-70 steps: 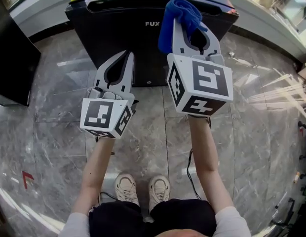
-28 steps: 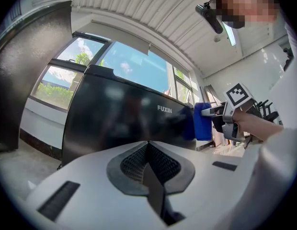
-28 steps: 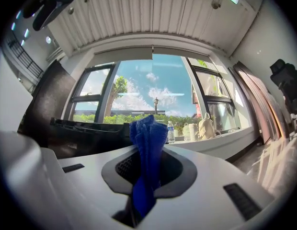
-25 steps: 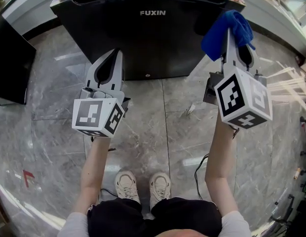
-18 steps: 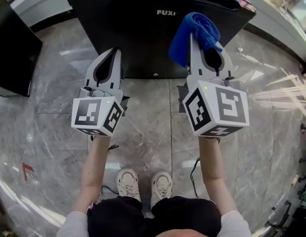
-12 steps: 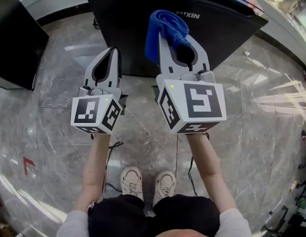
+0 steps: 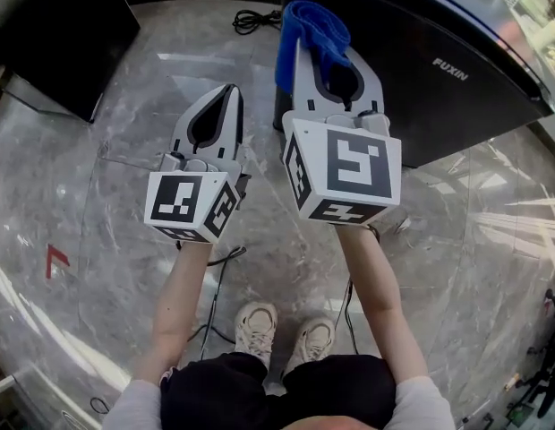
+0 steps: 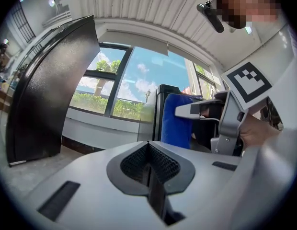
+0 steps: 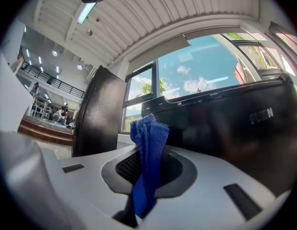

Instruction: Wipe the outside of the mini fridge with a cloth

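The black mini fridge (image 7: 456,88) stands on the marble floor at the upper right, its FUXIN label facing me. My right gripper (image 7: 304,52) is shut on a folded blue cloth (image 7: 311,27), held up by the fridge's left front corner; whether the cloth touches it I cannot tell. In the right gripper view the cloth (image 9: 148,162) stands up from the shut jaws, with the fridge (image 9: 230,123) close behind. My left gripper (image 7: 231,92) is shut and empty, hanging left of the fridge. The left gripper view shows its jaws (image 8: 148,146) pressed together, with the cloth (image 8: 175,121) beyond.
A tall black cabinet (image 7: 63,34) stands at the upper left and fills the left of the left gripper view (image 8: 48,90). A coiled cable (image 7: 255,18) lies on the floor behind the fridge. Another cable (image 7: 219,271) runs by my shoes. A red arrow (image 7: 55,260) marks the floor.
The right gripper swept the cloth from the fridge's right front edge leftwards across the door to its left corner. My view swung left, so the fridge now sits at the right. The left gripper stayed shut.
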